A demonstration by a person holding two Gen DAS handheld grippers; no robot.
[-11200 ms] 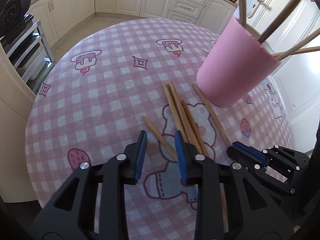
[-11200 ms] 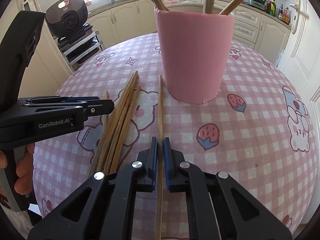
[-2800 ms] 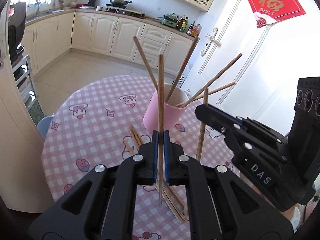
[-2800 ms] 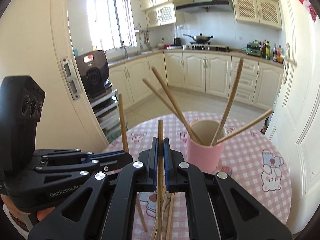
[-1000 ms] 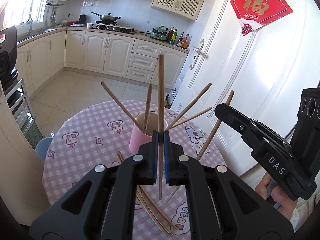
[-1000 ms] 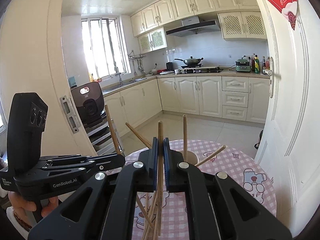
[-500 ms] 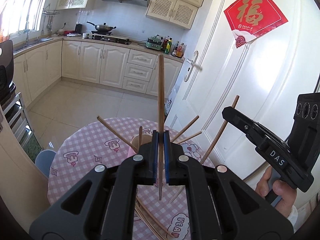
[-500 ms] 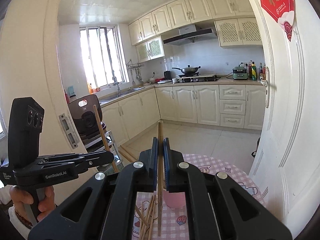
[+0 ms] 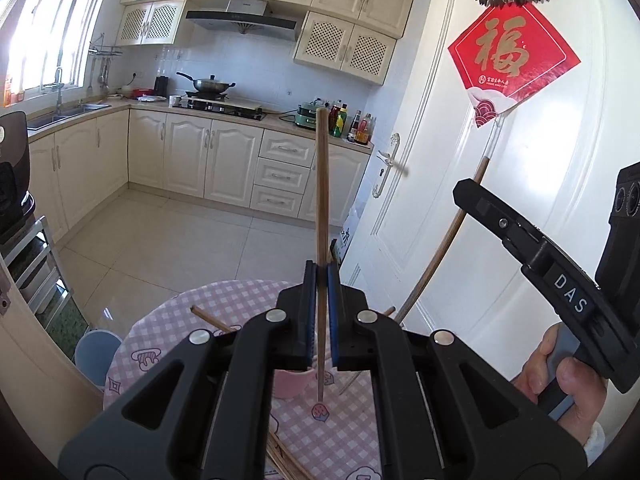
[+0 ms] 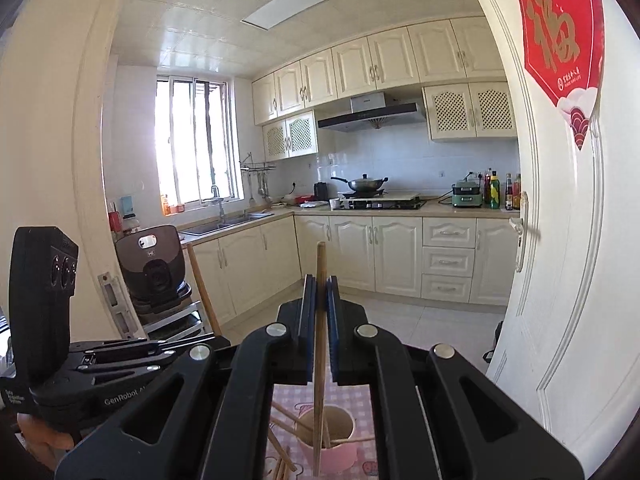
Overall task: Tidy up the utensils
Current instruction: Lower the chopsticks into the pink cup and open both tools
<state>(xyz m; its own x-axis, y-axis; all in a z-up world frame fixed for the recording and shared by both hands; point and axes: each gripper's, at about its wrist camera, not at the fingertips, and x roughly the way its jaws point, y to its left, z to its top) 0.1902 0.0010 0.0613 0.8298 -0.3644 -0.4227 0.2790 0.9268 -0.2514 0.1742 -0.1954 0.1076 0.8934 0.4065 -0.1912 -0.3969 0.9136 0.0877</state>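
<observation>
"DAS" on the right gripper (image 9: 320,300)... waitRight gripper (image 9: 466,194) reads "DAS", left gripper (image 10: 214,341) "GenRobot", red sign (image 9: 514,52) "福".

Both wrist cameras look from high above the pink cup (image 9: 290,384), facing the kitchen cabinets (image 10: 396,256); both views share cup, stove and door.

Smooth wooden chopstick (image 9: 322,184), matt black plastic claw (image 9: 321,280), glossy white door (image 9: 448,216), checked cloth tablecloth (image 9: 168,332).
</observation>
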